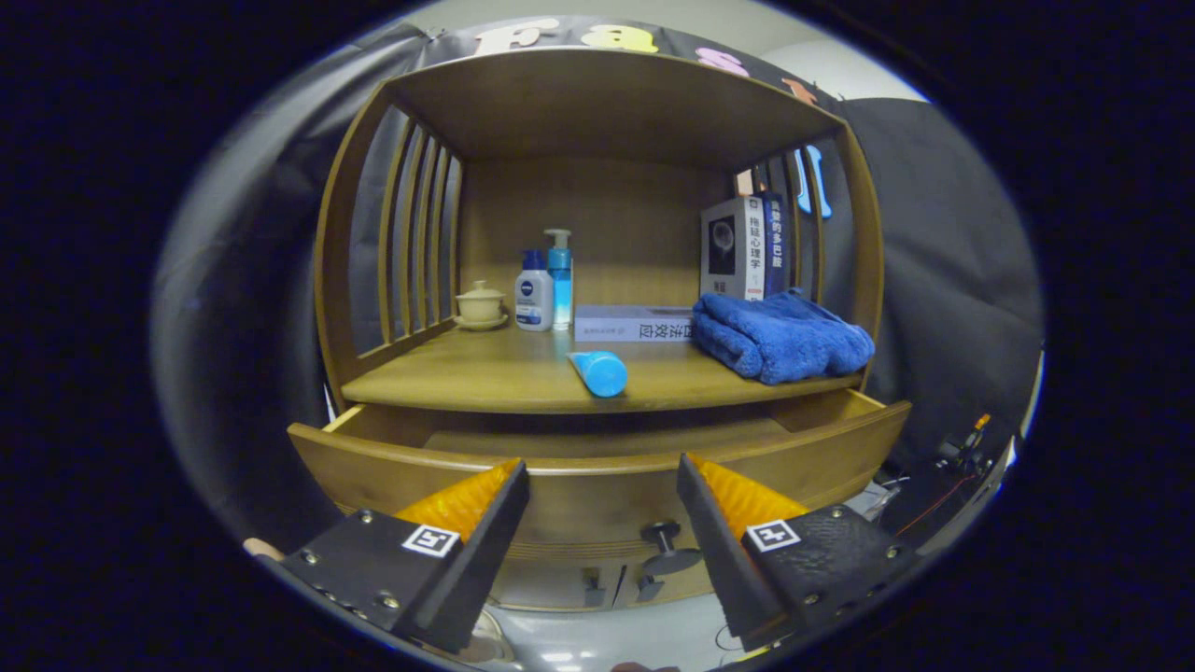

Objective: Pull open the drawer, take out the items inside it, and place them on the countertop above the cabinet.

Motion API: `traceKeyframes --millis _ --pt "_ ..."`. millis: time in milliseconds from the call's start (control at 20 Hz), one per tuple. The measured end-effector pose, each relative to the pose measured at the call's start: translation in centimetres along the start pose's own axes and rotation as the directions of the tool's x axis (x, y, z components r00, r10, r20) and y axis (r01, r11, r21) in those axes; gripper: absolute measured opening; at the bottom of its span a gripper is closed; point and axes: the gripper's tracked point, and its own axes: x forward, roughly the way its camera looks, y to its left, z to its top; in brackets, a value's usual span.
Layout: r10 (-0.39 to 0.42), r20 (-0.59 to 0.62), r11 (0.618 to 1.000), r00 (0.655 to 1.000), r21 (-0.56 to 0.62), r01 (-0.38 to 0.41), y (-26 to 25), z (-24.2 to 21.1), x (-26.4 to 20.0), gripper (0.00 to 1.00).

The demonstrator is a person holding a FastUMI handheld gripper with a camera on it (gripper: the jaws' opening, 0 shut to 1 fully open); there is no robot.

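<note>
**Drawer open, gripper empty before it**

The gripper (602, 485) holds its fingers spread apart with nothing between them, just in front of the pulled-out drawer (597, 467), whose knob (665, 539) sits between the fingers. On the countertop (504, 378) above lie a blue tube (598, 371) near the front edge, a folded blue towel (780, 336), two bottles (544, 285), a lidded cup (481, 303) and books (742, 247).
</note>
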Motion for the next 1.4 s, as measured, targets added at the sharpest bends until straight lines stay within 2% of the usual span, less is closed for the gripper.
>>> traceKeyframes --millis 450,850,1250,1400 --pt "-0.008 0.008 1.000 1.000 -0.021 0.008 0.6 1.1 5.3 0.96" --pt "-0.012 0.054 0.993 0.998 -0.116 0.018 0.6 1.5 4.7 0.96" --pt "0.035 0.098 0.992 0.995 -0.120 -0.023 0.0 2.7 1.8 0.97" --pt "0.054 0.129 0.992 0.990 -0.117 -0.039 -1.6 5.0 0.0 0.97"
